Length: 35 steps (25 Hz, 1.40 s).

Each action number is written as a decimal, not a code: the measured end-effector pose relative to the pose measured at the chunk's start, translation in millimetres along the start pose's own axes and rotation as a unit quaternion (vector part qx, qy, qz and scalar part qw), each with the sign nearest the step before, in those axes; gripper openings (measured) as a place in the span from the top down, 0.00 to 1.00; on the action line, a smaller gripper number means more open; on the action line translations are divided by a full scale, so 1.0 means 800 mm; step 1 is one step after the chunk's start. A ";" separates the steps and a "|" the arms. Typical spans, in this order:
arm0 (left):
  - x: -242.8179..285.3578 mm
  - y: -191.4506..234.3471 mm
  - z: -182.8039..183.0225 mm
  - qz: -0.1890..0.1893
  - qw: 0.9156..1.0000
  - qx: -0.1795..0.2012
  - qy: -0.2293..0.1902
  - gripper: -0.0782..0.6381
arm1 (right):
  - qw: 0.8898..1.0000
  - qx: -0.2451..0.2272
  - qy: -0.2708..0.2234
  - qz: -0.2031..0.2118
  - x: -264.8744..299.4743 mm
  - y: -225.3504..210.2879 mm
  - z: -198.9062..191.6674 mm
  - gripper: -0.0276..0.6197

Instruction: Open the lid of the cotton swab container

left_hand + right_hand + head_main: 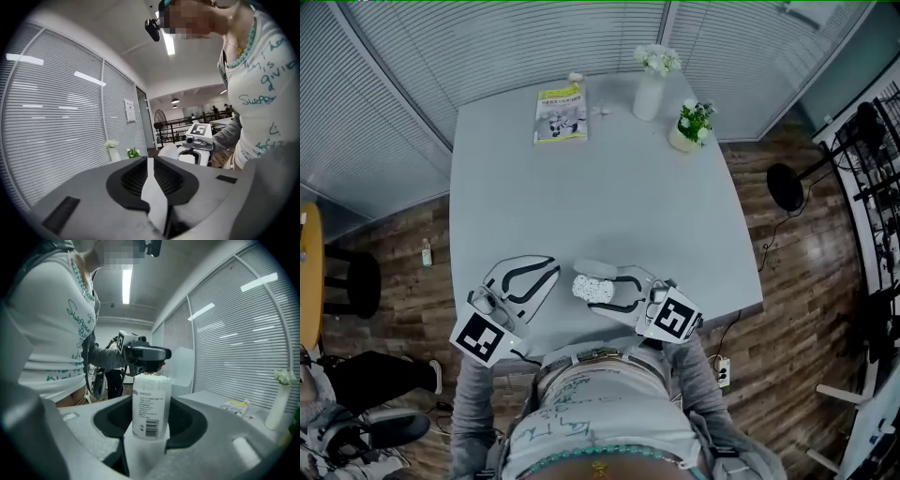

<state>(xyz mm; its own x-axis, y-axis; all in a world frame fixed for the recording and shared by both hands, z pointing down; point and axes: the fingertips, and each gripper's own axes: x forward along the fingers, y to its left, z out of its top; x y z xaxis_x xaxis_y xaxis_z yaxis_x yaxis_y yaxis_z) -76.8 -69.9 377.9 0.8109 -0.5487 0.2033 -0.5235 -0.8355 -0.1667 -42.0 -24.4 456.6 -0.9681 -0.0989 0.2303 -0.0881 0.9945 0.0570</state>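
Grey table (609,187) is flanked by blinds (384,103) | left gripper (151,176) — jaws almost together, nothing held | right gripper (602,289) is clamped on cotton swab container (151,404) over near table edge, lid (182,365) flipped open | label (146,394) — "EMXEE" is read

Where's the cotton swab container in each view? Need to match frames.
Head view: cotton swab container lower centre, near the table's front edge, between the jaws of the right gripper.
Left gripper view: small, right of centre, below the other gripper's marker cube.
Right gripper view: dead centre, between the jaws, lid flipped open.
Shared landmark: white vase of flowers at the table's far edge.
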 end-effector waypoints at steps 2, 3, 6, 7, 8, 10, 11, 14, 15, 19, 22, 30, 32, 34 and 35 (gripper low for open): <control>-0.005 -0.005 -0.010 -0.008 0.999 -0.047 -0.003 0.83 | 1.000 0.010 -0.023 -0.006 -0.004 -0.005 0.013 0.65; -0.007 -0.009 -0.012 -0.015 0.998 -0.066 -0.008 0.83 | 0.999 0.020 -0.038 -0.009 -0.006 -0.008 0.019 0.65; -0.011 -0.021 -0.016 -0.049 0.993 -0.100 -0.025 0.82 | 0.996 0.052 -0.073 -0.009 -0.012 -0.012 0.033 0.65; -0.010 -0.028 -0.017 -0.062 0.992 -0.107 -0.029 0.80 | 0.995 0.063 -0.081 -0.008 -0.014 -0.012 0.036 0.65; -0.010 -0.035 -0.019 -0.076 0.990 -0.113 -0.029 0.77 | 0.994 0.071 -0.086 -0.006 -0.017 -0.012 0.039 0.65; -0.006 -0.048 -0.022 -0.097 0.988 -0.118 -0.025 0.73 | 0.993 0.078 -0.094 -0.004 -0.021 -0.012 0.043 0.65; -0.004 -0.053 -0.024 -0.103 0.987 -0.119 -0.022 0.72 | 0.992 0.078 -0.095 -0.004 -0.023 -0.013 0.044 0.65; 0.006 -0.062 -0.028 -0.115 0.985 -0.128 -0.020 0.67 | 0.993 0.076 -0.092 0.000 -0.024 -0.015 0.042 0.65; 0.009 -0.063 -0.030 -0.119 0.984 -0.132 -0.020 0.64 | 0.993 0.076 -0.091 0.002 -0.024 -0.015 0.041 0.65; 0.016 -0.070 -0.030 -0.130 0.981 -0.140 -0.029 0.61 | 0.992 0.082 -0.090 0.020 -0.022 -0.012 0.040 0.65; 0.017 -0.070 -0.026 -0.124 0.982 -0.140 -0.035 0.61 | 0.991 0.089 -0.097 0.018 -0.023 -0.013 0.043 0.65; 0.008 -0.054 -0.019 -0.050 0.991 -0.108 -0.060 0.61 | 0.990 0.092 -0.102 -0.010 -0.029 -0.019 0.047 0.65; 0.006 -0.047 -0.019 -0.020 0.992 -0.110 -0.062 0.63 | 0.990 0.093 -0.101 -0.016 -0.031 -0.020 0.049 0.65; 0.008 -0.041 -0.022 0.006 0.992 -0.111 -0.057 0.69 | 0.990 0.096 -0.099 -0.020 -0.034 -0.023 0.049 0.65; 0.009 -0.039 -0.025 0.016 0.992 -0.111 -0.051 0.71 | 0.990 0.096 -0.098 -0.023 -0.035 -0.025 0.047 0.65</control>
<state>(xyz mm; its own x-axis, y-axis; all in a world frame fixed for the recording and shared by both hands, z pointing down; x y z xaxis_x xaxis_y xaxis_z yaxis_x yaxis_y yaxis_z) -59.8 -48.4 404.1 0.8097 -0.5781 0.1011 -0.5844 -0.8100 0.0482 -21.9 -40.4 412.3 -0.9873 -0.1543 0.0383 -0.1580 0.9792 -0.1275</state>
